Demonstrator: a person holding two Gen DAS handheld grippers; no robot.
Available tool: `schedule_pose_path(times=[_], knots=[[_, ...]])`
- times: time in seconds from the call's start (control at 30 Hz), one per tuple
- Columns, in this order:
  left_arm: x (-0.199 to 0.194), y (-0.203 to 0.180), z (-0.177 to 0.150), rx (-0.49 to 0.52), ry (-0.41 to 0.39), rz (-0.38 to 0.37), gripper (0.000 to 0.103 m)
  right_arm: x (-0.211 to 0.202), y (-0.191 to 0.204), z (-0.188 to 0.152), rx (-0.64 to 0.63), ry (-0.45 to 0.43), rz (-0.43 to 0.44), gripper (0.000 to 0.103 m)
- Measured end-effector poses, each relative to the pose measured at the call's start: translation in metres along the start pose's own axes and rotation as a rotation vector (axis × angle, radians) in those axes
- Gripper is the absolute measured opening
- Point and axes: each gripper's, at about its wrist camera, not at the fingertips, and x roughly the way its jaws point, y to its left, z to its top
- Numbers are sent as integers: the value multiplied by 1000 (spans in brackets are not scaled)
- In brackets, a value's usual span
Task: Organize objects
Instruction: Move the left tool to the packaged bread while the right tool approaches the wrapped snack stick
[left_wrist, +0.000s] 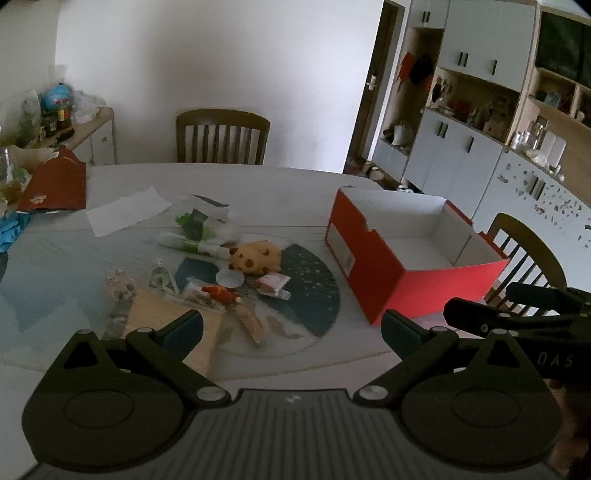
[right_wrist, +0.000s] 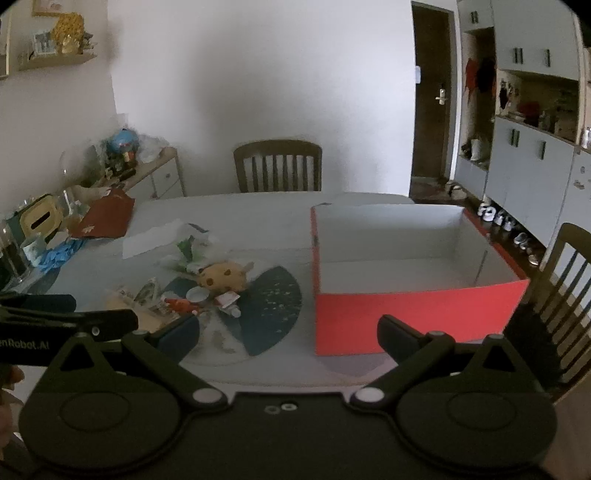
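1. The tidy-up looks like it is just starting. The red box (right_wrist: 417, 317) is empty, and the small things are not yet put away.
2. The left claw (left_wrist: 291, 332) is spread wide and holds nothing. The right claw (right_wrist: 288, 338) is spread wide and empty too.
3. The pile sits ahead of the left claw. The spotted soft toy (left_wrist: 255, 256) lies farther ahead, pointing sideways.
4. The box sits ahead and right of the right claw, long side facing it.
5. Next, I think a claw must reach down and pinch one thing.

Left tongs (left_wrist: 291, 328) spread wide, empty — small clutter (left_wrist: 236, 273) left of the open red box (left_wrist: 402, 254).
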Motion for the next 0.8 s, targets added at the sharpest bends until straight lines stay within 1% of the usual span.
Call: schedule_pose_path(times=[0.17, 0.23, 0.3, 0.37, 0.43, 0.57, 0.6, 0.63, 0.7, 0.77, 0.8], knots=[[12, 24, 2, -13, 20, 24, 103, 24, 12, 2, -24, 33, 6, 101], [19, 35, 0, 2, 27, 61, 103, 38, 18, 1, -42, 57, 5, 101], [28, 47, -3, 12, 50, 98, 103, 52, 23, -2, -54, 86, 3, 101], [39, 59, -9, 21, 85, 112, 103, 65, 29, -4, -59, 118, 7, 100], [47, 66, -14, 39, 103, 129, 103, 77, 35, -5, -64, 143, 9, 100], [58, 79, -14, 94, 101, 183, 103, 93, 47, -3, -78, 177, 26, 98], [59, 84, -12, 101, 96, 186, 103, 95, 49, -3, -84, 183, 31, 98], [59, 89, -10, 111, 91, 167, 103, 98, 52, -3, -92, 189, 34, 98], [61, 92, -7, 176, 93, 101, 103, 103, 55, -2, -96, 200, 34, 98], [63, 93, -7, 275, 114, 37, 103, 108, 57, -1, -92, 213, 36, 98], [65, 95, -7, 337, 130, -15, 103, 110, 58, 0, -92, 218, 37, 98]])
